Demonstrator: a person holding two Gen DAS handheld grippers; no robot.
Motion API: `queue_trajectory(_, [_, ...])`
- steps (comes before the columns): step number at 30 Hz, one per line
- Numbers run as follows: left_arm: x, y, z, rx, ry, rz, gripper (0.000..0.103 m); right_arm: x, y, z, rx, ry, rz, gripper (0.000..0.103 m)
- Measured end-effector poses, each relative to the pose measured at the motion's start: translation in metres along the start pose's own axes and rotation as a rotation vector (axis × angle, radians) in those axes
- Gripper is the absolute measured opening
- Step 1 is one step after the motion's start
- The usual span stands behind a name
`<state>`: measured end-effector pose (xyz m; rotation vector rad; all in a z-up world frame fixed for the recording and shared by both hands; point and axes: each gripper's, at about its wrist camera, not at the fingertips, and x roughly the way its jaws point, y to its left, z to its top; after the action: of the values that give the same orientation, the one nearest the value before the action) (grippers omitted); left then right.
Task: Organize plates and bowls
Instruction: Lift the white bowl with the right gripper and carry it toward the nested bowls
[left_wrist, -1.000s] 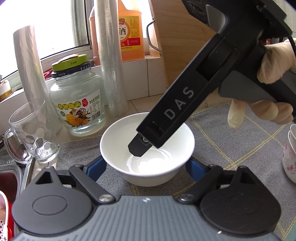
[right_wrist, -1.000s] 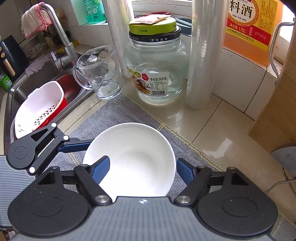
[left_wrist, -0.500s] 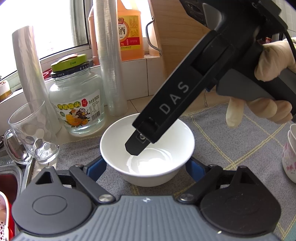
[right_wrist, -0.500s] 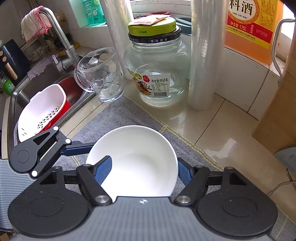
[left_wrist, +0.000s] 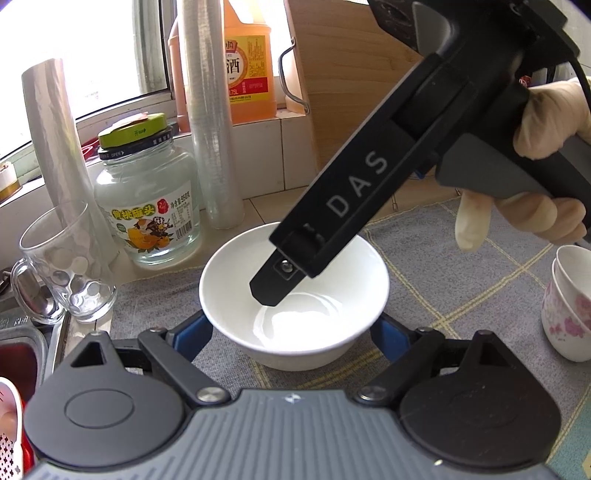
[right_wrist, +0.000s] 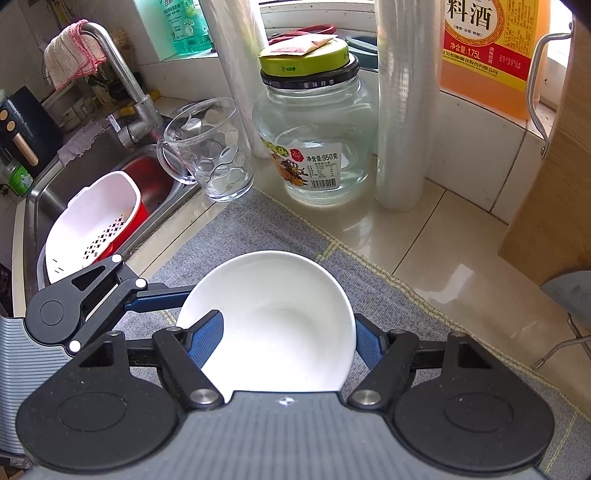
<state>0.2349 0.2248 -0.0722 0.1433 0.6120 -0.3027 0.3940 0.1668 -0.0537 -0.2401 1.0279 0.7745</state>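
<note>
A plain white bowl (left_wrist: 295, 295) sits on the grey checked mat (left_wrist: 461, 280). My left gripper (left_wrist: 291, 332) is open, its blue pads either side of the bowl's base. My right gripper (right_wrist: 288, 343) reaches down from the upper right; one finger (left_wrist: 277, 284) is inside the bowl. In the right wrist view the bowl (right_wrist: 269, 321) fills the gap between the blue pads, one pad (right_wrist: 207, 339) inside the rim, the other outside. Whether they press on the rim I cannot tell. Stacked floral bowls (left_wrist: 569, 306) stand at the right edge.
A glass mug (left_wrist: 66, 266), a labelled glass jar (left_wrist: 147, 199), cling-film rolls (left_wrist: 214, 122), an orange bottle (left_wrist: 247, 62) and a wooden board (left_wrist: 351, 92) line the back. The sink with a white colander (right_wrist: 92, 229) lies to the left.
My right gripper has drawn back and up a little, its finger rising from the bowl's bottom toward the rim. The bowl and my left gripper have hardly moved.
</note>
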Motion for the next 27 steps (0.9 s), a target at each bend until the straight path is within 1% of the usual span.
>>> queue_trajectory(10, [-0.024, -0.016, -0.001, -0.007, 0.008, -0.029, 0.092, -0.027, 0.011, -0.017, 0.02, -0.014, 0.017, 0.08])
queue_trajectory(23, [-0.057, -0.049, 0.001, 0.049, 0.011, -0.055, 0.092, -0.066, 0.024, -0.052, 0.042, -0.04, 0.0, 0.08])
queue_trajectory(27, [-0.068, -0.059, 0.002, 0.062, 0.014, -0.075, 0.092, -0.08, 0.025, -0.064, 0.056, -0.046, 0.002, 0.08])
